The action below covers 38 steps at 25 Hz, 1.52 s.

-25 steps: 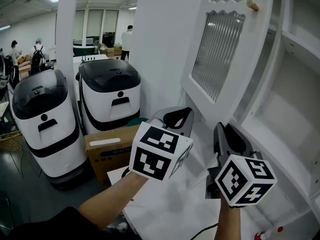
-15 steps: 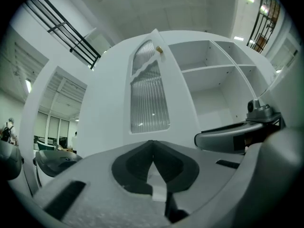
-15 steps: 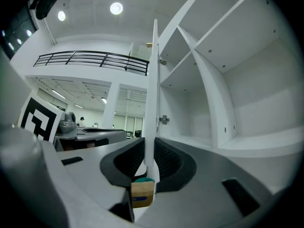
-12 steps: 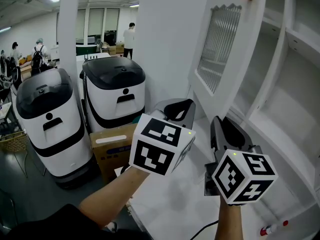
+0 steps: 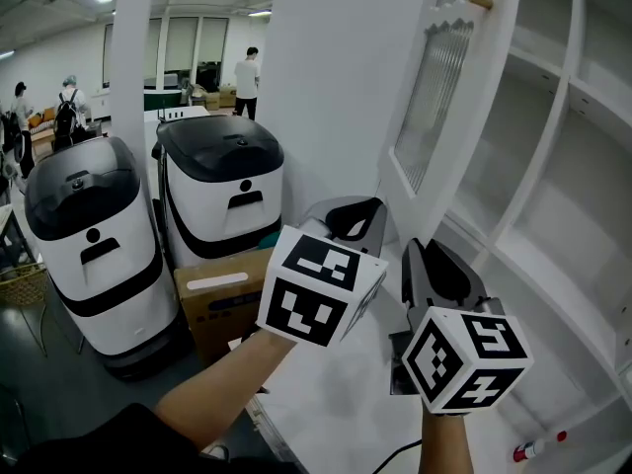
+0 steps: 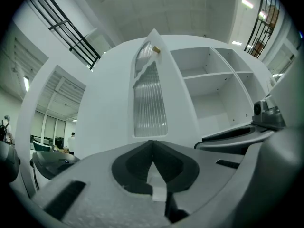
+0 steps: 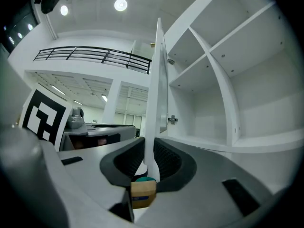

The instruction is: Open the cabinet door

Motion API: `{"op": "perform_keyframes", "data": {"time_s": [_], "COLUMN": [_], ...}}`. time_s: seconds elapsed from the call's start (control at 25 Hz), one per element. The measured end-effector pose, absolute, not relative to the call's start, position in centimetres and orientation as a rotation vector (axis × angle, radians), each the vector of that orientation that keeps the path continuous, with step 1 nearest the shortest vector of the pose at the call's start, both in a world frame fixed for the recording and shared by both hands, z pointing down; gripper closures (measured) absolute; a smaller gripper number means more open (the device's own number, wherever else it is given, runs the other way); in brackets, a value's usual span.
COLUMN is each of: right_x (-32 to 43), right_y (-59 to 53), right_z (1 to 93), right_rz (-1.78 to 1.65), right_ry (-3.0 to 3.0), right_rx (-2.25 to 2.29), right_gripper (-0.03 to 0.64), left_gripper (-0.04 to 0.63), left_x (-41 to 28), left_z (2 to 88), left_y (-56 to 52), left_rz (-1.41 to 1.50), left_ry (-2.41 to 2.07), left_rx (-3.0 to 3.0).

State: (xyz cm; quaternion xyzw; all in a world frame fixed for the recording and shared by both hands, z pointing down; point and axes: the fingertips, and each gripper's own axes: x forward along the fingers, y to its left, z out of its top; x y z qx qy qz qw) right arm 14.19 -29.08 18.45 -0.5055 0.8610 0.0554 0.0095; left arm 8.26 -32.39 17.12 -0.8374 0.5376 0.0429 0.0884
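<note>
White shelved cabinet [image 5: 553, 215]: right gripper [image 5: 423, 255] jaws pinch the cabinet door [image 5: 444, 97] at its lower edge; left gripper [image 5: 348, 217], just beside the door, closed, empty.

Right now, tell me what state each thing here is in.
cabinet door: open, swung well out.
right gripper: shut on the cabinet door's lower edge.
left gripper: shut, empty.
cardboard box: closed.
</note>
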Motion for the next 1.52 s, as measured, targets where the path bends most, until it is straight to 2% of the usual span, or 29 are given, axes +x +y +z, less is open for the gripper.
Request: {"op": "perform_keyframes", "data": {"time_s": [1.52], "right_x": [-3.0], "right_y": [-30.4], "right_z": [18.0], "right_rz": [0.289], "right_ry": [2.645], "right_rx": [-1.556], "right_gripper": [0.522], "left_gripper": [0.583], "left_x": [-8.0], "left_z": [17.9], "left_y": [-31.9], "left_rz": [0.135], "left_ry": [1.685], "left_rx": [-2.472]}}
